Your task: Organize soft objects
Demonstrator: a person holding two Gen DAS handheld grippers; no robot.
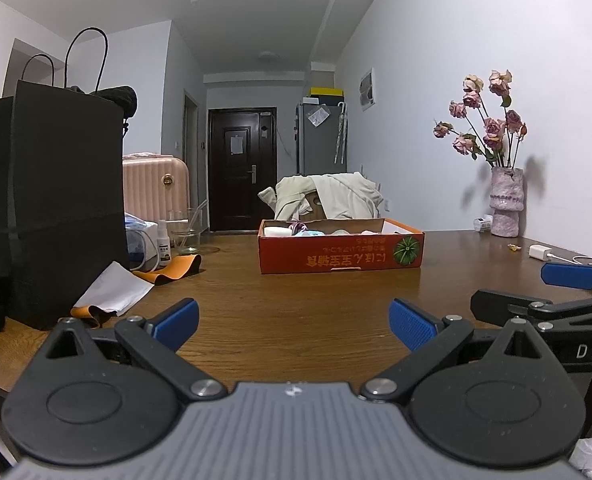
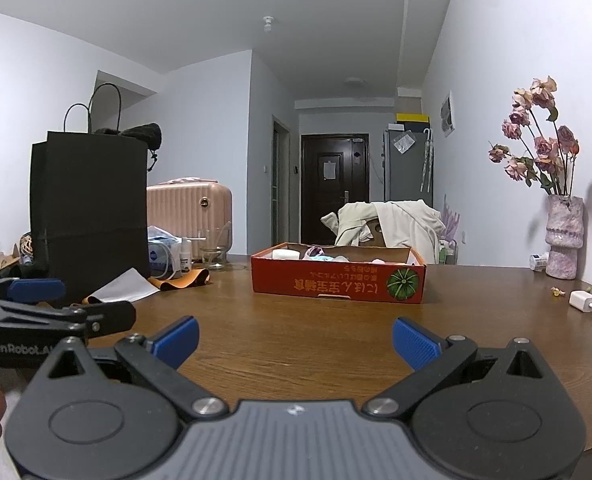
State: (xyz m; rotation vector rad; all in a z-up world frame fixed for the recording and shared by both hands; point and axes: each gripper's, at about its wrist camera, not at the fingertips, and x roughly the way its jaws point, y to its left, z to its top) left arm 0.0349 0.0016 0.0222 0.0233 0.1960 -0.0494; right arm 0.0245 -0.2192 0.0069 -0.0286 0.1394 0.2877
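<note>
Both claws, left (image 1: 294,322) and right (image 2: 295,340), wide, empty, low over bare desk (image 1: 296,292). Soft items lie in red box (image 2: 338,280) ahead. Fits start or finish alike.

box (image 1: 341,249) mid-table (image 1: 296,300), bag (image 1: 56,200) left

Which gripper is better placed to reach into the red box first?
Roughly even, slightly right: both the left gripper and right gripper are open and empty, but the red box sits nearer centre ahead of the right one.
</note>
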